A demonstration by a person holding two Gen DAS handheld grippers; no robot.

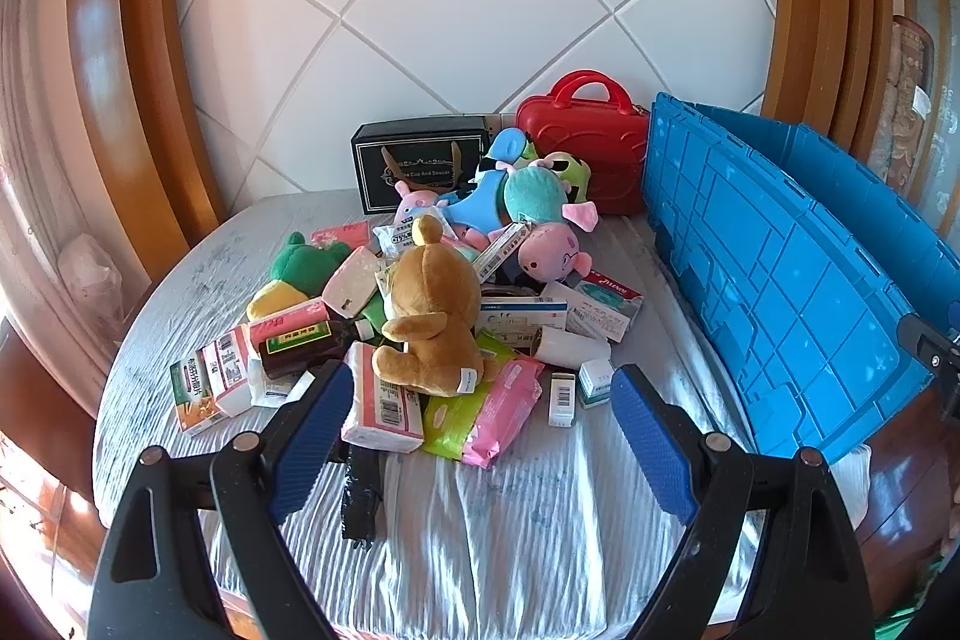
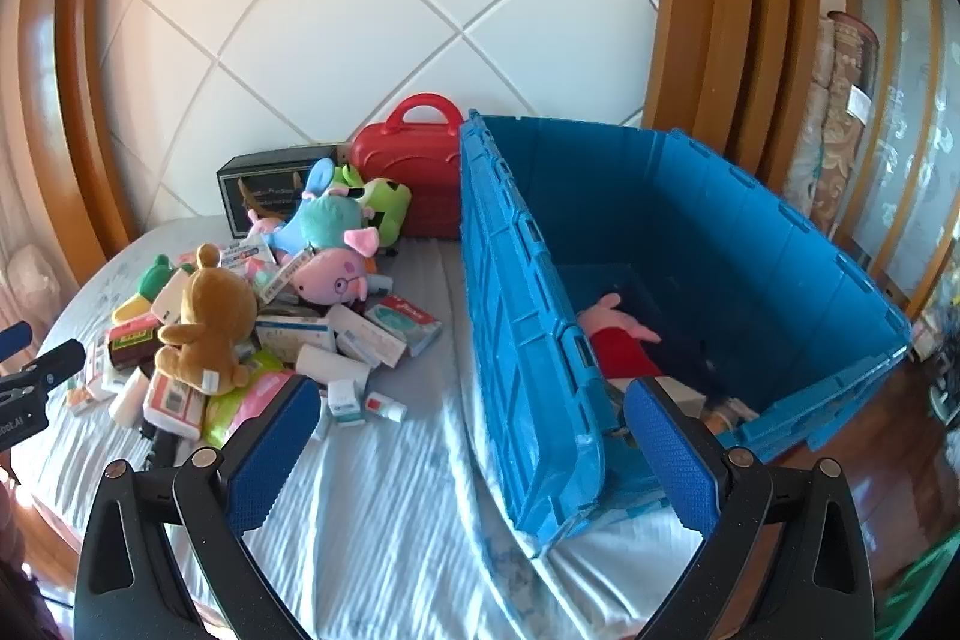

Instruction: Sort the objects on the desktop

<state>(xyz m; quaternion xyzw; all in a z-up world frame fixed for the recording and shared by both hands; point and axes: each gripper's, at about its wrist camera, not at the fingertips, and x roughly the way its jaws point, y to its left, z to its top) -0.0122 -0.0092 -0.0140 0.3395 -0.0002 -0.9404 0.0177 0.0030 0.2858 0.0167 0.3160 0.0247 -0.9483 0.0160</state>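
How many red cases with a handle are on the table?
1. The red case stands at the back against the wall, between the black box and the blue crate.

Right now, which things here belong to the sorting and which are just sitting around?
For sorting: brown bear plush, pink pig plush, tissue pack, medicine boxes, blue crate.

Just there: red case, black gift box, wooden frame.
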